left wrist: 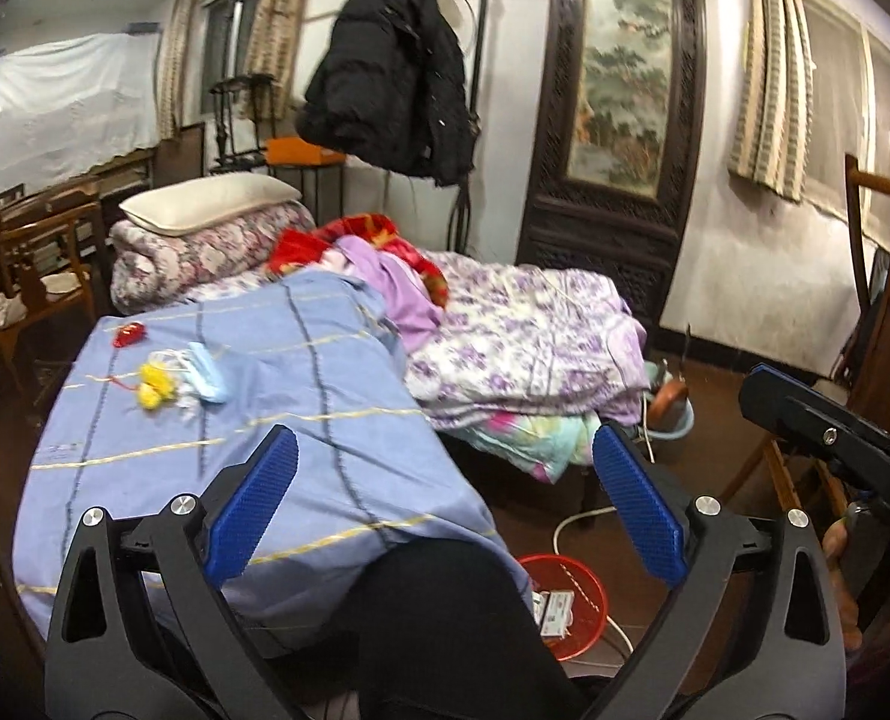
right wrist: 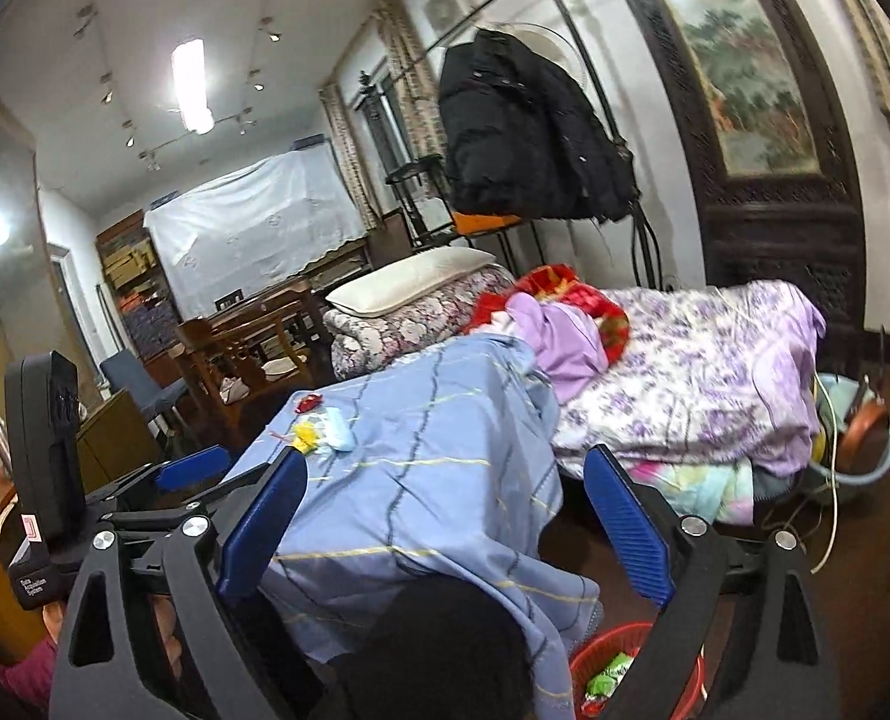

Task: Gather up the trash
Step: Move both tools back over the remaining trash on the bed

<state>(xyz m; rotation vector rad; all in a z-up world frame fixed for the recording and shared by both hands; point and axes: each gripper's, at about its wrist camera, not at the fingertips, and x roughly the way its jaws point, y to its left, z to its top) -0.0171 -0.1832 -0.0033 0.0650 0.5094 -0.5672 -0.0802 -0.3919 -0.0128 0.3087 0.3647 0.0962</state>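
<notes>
Small trash lies in a cluster on the blue checked sheet (left wrist: 301, 396) of the bed: a red wrapper (left wrist: 129, 334), a yellow scrap (left wrist: 154, 389) and a light blue face mask (left wrist: 208, 378). The right wrist view shows the same red wrapper (right wrist: 309, 402), yellow scrap (right wrist: 304, 435) and mask (right wrist: 338, 427). A red mesh bin (left wrist: 586, 597) stands on the floor at the bed's near corner, with paper packaging in it; the same bin (right wrist: 589, 657) holds a green wrapper. My left gripper (left wrist: 445, 438) and right gripper (right wrist: 445, 459) hang wide open and empty, well short of the trash.
A purple floral quilt (left wrist: 523, 348) is heaped on the bed's right half, with a pillow (left wrist: 211, 201) on rolled bedding behind. A black coat (left wrist: 391, 78) hangs on a stand. Wooden chairs (left wrist: 31, 276) stand to the left, and a white cable (left wrist: 571, 525) and a blue basin (right wrist: 865, 456) lie on the floor.
</notes>
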